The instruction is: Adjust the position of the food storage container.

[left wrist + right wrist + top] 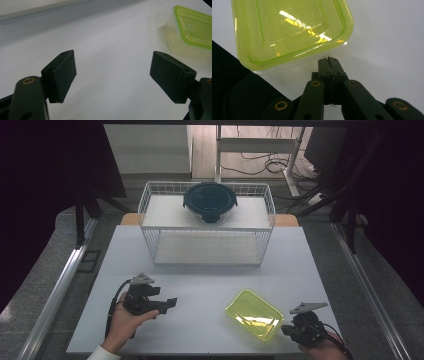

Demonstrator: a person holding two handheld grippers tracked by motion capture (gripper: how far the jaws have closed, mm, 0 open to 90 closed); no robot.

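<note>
the yellow-green box (254,314) lies on the white table (200,285), in the near right part of the surface, with its lid on and its long side set at an angle to the table edge. in the right gripper view the box (289,32) sits just ahead of the jaw tips, near them, though contact cannot be confirmed. the right gripper (286,330) is held in a hand (325,351) at the near right corner of the table, just beside the box, and its jaws are pressed together with nothing between them, as the right gripper view shows (329,61). the left gripper (170,304) is held in the other hand (125,320) at the near left of the table, well apart from the box, pointing toward the right. its jaws stand wide apart and empty above bare table (112,67), and the box (192,30) appears at the upper right of the left gripper view. at the far side of the table stands a white wire rack (207,225) with two levels. a round container with a dark lid (210,201) rests on the upper level, near its middle.
</note>
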